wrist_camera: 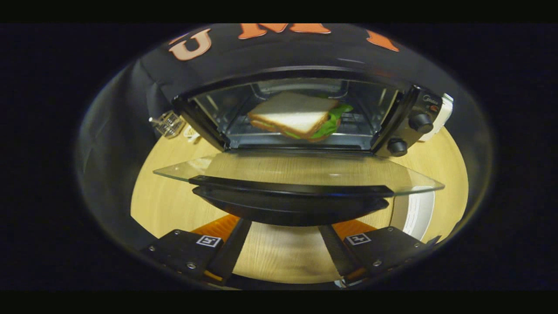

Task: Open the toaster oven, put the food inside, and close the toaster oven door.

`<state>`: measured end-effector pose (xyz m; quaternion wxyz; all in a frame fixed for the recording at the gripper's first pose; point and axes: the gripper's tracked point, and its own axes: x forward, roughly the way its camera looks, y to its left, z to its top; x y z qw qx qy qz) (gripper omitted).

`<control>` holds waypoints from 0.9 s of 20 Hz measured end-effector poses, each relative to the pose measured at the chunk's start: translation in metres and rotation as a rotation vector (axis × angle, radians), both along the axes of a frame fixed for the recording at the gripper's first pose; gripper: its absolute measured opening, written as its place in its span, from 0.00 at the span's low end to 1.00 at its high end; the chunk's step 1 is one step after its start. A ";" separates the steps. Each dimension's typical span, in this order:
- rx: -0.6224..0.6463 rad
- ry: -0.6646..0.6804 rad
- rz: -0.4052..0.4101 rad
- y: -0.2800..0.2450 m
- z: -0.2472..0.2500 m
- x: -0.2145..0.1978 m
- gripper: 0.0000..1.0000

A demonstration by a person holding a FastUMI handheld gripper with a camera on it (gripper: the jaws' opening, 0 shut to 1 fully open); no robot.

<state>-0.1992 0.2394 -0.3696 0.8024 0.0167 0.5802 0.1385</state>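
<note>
Gripper (285, 255) jaws spread wide, holding nothing, tips tucked under the door handle (291, 205) of the toaster oven (405, 126). The glass door's dropped flat just ahead; sandwich (294, 115) sits inside on the rack, beyond it.

The toaster oven (301, 117) is black with a grey metal interior and two black knobs (409, 133) on its panel. Its open door (301, 172) is clear glass with a black handle (292, 200). The sandwich (294, 114) shows white bread, tan crust and green lettuce. The tabletop (174, 205) is pale wood with fine grain.
</note>
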 end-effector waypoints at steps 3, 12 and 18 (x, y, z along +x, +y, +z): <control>0.037 -0.034 -0.058 0.000 0.015 0.020 0.88; 0.046 -0.076 -0.096 -0.002 0.038 0.046 0.87; 0.039 -0.164 -0.101 -0.006 0.063 0.078 0.87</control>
